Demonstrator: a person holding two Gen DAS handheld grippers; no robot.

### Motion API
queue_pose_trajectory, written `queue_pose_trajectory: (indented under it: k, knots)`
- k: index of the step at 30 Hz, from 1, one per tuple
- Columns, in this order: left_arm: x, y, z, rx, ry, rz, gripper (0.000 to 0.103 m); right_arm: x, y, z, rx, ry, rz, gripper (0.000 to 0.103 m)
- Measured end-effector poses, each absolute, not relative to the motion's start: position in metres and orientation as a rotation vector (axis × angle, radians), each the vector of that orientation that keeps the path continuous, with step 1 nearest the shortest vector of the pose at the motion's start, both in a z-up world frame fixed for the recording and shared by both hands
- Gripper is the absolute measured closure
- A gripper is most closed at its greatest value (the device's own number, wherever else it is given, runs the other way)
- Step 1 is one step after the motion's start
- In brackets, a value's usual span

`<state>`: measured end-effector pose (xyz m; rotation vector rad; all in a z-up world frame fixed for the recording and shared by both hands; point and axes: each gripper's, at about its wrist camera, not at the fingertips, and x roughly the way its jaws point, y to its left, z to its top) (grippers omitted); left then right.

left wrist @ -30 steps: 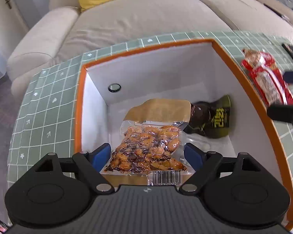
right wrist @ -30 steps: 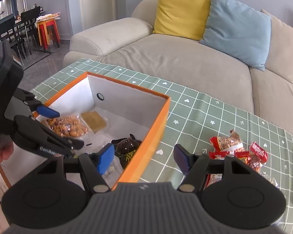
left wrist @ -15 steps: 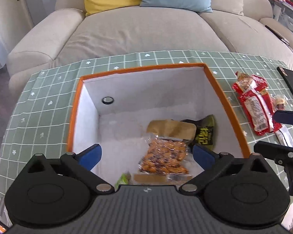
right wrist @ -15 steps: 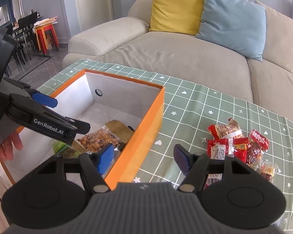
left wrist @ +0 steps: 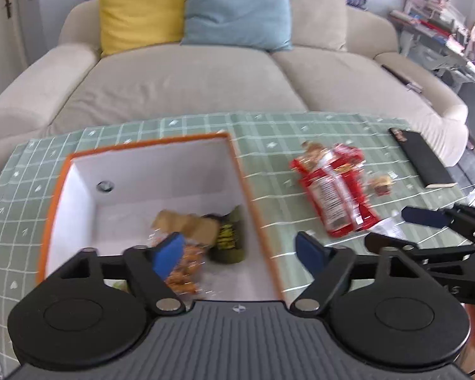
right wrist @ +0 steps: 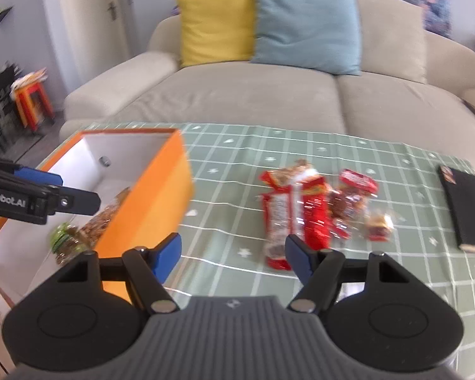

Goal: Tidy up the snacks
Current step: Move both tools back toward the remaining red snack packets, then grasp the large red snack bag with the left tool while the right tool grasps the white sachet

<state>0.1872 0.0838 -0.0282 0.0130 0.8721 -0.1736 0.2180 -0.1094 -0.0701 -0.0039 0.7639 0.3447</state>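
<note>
Both grippers (left wrist: 239,253) (right wrist: 232,255) were black with blue finger pads (left wrist: 167,255), silver pivot screws and white "GenRobot.AI" lettering at nine o'clock

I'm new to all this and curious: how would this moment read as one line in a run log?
left gripper: empty, closing, above orange box | right gripper: empty, opening, facing red snack packs | box: nut bag, dark green packet

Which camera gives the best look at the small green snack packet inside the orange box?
The right wrist view: the green snack packet lies in plain sight on the floor of the orange box, beside the nut bag. In the left wrist view only a green sliver shows, behind that gripper's own finger.
</note>
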Motion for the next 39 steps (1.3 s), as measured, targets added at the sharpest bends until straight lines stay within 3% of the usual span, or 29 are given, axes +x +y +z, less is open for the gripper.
queue_pose_trajectory:
  k: [2, 7, 12, 23, 28, 36, 39]
  knots:
    - [0.184, 0.070, -0.025, 0.008, 0.850, -0.190, 0.027, 0.213, -0.122, -0.070, 0.014, 0.745, 0.313, 0.032]
    - [0.179, 0.035, -0.023, -0.012, 0.795, -0.237, 0.027, 0.196, -0.148, -0.072, -0.006, 0.675, 0.232, 0.029]
    - [0.183, 0.008, -0.034, -0.039, 0.811, -0.295, 0.010, 0.185, -0.170, -0.079, -0.035, 0.649, 0.166, 0.026]
    - [0.191, -0.030, -0.069, 0.076, 0.949, -0.348, 0.008, 0.187, -0.198, -0.117, -0.048, 0.714, 0.125, 0.023]
    - [0.200, -0.040, -0.076, 0.043, 0.983, -0.381, 0.014, 0.195, -0.205, -0.131, -0.026, 0.739, 0.106, 0.024]
    - [0.213, -0.059, -0.098, 0.040, 1.039, -0.376, 0.032, 0.219, -0.207, -0.160, -0.027, 0.816, 0.113, 0.025]
    - [0.217, -0.061, -0.105, 0.048, 1.041, -0.351, 0.042, 0.226, -0.205, -0.173, -0.038, 0.840, 0.116, 0.032]
